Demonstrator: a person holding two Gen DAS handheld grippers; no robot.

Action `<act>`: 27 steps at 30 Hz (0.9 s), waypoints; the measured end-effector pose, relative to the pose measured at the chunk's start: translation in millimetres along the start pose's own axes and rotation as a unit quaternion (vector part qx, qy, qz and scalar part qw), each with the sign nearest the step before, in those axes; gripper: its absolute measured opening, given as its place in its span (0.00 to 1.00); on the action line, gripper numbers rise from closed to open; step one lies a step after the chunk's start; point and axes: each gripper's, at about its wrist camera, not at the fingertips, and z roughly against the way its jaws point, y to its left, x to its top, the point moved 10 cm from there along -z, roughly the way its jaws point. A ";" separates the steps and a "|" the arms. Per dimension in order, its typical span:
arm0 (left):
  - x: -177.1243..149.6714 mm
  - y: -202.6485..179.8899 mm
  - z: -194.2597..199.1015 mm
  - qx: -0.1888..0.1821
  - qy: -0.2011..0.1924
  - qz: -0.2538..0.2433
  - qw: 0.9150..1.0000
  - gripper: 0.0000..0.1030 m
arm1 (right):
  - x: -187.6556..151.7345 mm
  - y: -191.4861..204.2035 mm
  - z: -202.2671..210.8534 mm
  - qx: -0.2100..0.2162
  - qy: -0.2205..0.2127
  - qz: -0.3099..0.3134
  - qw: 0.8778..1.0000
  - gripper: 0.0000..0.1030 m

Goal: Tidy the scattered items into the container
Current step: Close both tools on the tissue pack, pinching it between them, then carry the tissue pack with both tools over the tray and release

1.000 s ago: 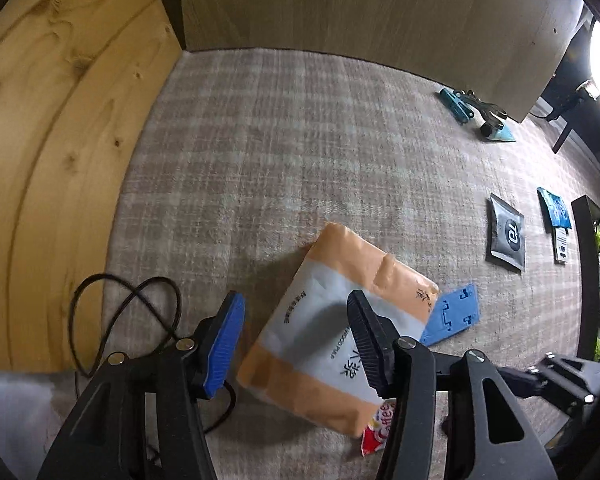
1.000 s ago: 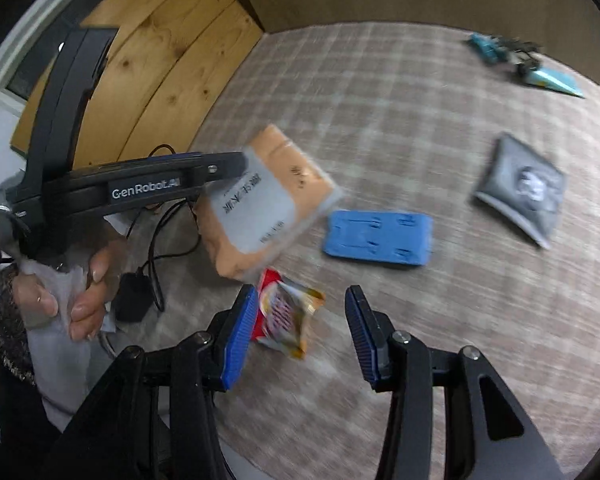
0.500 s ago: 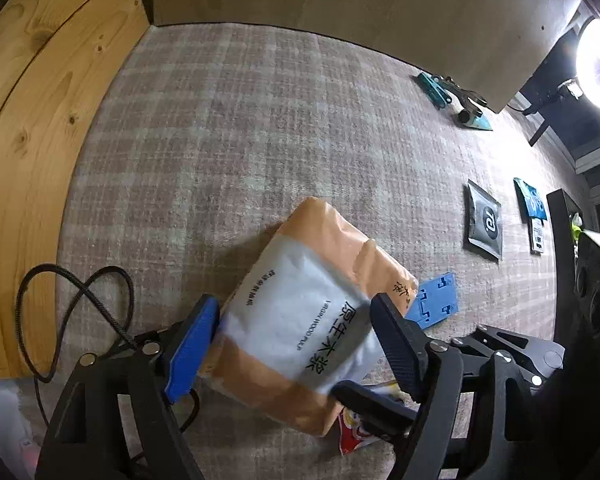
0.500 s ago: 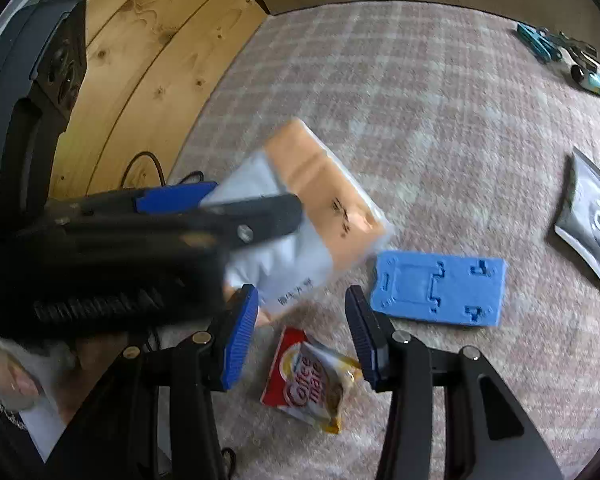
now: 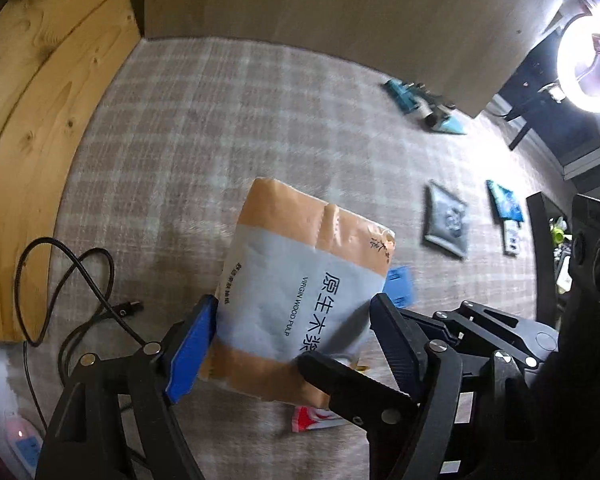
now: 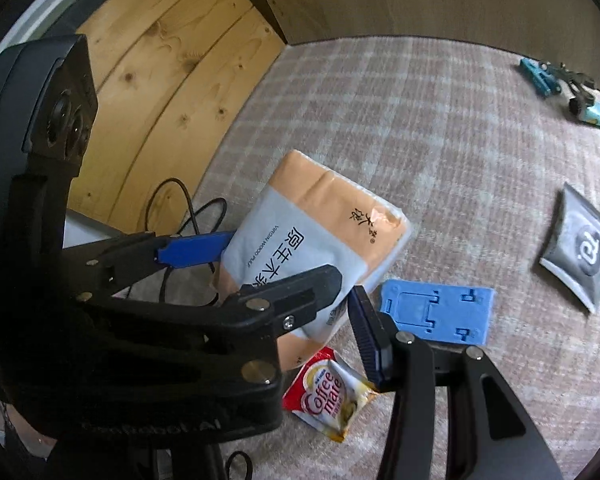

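Observation:
An orange and grey tissue pack (image 5: pixel 300 280) (image 6: pixel 312 232) lies on the checked cloth. My left gripper (image 5: pixel 292 320) (image 6: pixel 260 260) is open as wide as it goes and straddles the pack's near end; its blue pad (image 5: pixel 192 344) sits at the pack's left edge. A red Coffee-mate sachet (image 6: pixel 328 396) (image 5: pixel 316 416) pokes out from under the pack. My right gripper (image 6: pixel 300 344) hovers over that sachet with its jaws opening and gripping nothing. Its left finger is hidden behind the left gripper.
A blue plastic plate (image 6: pixel 436 312) lies right of the pack. Farther right are a grey sachet (image 6: pixel 580 248) and a blue packet (image 5: pixel 504 200). Teal items (image 6: pixel 540 76) lie at the back. A black cable (image 5: pixel 80 280) loops at the left by a wooden panel (image 5: pixel 40 100). A dark box edge (image 5: pixel 540 248) shows far right.
The left jaws have widened and moved over the tissue pack, which now sits between them. The right gripper has moved in close beside the left one, over the sachet.

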 end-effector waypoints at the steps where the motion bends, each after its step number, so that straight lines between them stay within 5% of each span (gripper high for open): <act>1: 1.3 -7.7 5.3 0.000 -0.006 -0.006 1.000 0.72 | 0.8 -0.6 6.7 0.001 -0.004 0.000 1.000 0.46; 11: 17.5 -120.3 22.1 -0.019 -0.037 -0.073 0.996 0.72 | -1.6 -50.2 93.7 -0.013 -0.055 -0.016 0.998 0.46; 27: 13.2 -428.0 -25.0 -0.113 -0.026 -0.211 0.971 0.72 | -56.6 -272.2 291.1 -0.115 -0.136 -0.113 0.978 0.46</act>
